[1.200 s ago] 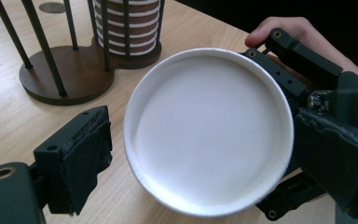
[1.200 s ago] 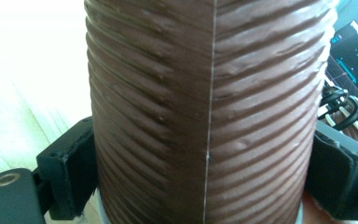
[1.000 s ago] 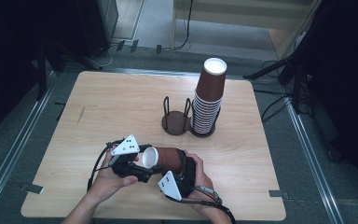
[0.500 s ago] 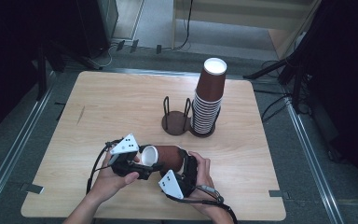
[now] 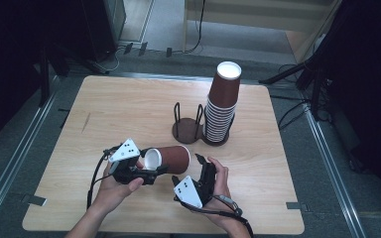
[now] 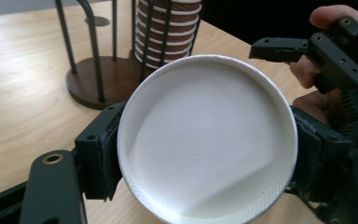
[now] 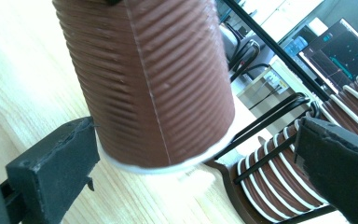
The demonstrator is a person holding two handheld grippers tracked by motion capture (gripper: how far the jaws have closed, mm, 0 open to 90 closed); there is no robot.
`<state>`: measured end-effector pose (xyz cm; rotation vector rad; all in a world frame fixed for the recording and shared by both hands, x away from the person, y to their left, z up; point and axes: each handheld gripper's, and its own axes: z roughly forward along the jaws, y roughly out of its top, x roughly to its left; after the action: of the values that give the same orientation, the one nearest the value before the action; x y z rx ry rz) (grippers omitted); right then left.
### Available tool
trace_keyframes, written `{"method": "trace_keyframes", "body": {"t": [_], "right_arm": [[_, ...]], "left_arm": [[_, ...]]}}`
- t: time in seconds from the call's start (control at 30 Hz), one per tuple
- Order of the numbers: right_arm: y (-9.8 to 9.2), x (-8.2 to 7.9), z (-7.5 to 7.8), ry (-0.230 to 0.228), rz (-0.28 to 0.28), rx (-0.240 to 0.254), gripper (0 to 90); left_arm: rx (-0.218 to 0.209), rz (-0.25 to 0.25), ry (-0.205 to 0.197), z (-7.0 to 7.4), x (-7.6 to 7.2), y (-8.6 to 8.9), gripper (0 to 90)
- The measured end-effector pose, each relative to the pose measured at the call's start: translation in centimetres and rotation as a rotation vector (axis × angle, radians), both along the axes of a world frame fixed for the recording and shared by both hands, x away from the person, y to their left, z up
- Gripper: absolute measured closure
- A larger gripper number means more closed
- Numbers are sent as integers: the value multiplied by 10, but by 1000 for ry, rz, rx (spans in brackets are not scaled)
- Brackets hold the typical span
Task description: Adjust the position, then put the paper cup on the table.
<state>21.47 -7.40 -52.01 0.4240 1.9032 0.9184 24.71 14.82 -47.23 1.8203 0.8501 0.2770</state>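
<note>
A brown ribbed paper cup (image 5: 171, 158) lies on its side just above the table, its white mouth (image 6: 207, 140) facing the left gripper's camera. My left gripper (image 5: 151, 166) is shut on the cup at the rim, one pad (image 6: 100, 161) on each side. My right gripper (image 5: 193, 161) stands open at the cup's base. Its jaws are spread wide on both sides of the brown wall (image 7: 144, 79) and do not touch it. A hand holds each gripper near the table's front edge.
A tall stack of brown cups (image 5: 222, 106) stands in a dark wire holder at the table's middle right. Beside it, on the left, is an empty wire holder (image 5: 187, 130). Bare wooden table (image 5: 119, 109) spreads to the left and back.
The cup and both grippers have shifted slightly away from the front edge and to the left. The left gripper's hold on the cup is the same.
</note>
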Motion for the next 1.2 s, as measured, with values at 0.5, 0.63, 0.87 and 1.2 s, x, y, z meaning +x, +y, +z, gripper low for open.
{"method": "trace_keyframes", "body": {"t": [0.5,0.63,0.87,1.2], "right_arm": [[-15,9,13,54,-99,141,4],[-17,13,13,56,-140,155,33],[-21,15,16,63,-177,194,32],[-28,17,25,116,-216,327,39]], "left_arm": [[-15,113,-46,6,0,9,245],[-21,146,-41,7,1,12,244],[-39,149,-60,7,1,13,244],[-91,172,-165,9,-4,11,245]]}}
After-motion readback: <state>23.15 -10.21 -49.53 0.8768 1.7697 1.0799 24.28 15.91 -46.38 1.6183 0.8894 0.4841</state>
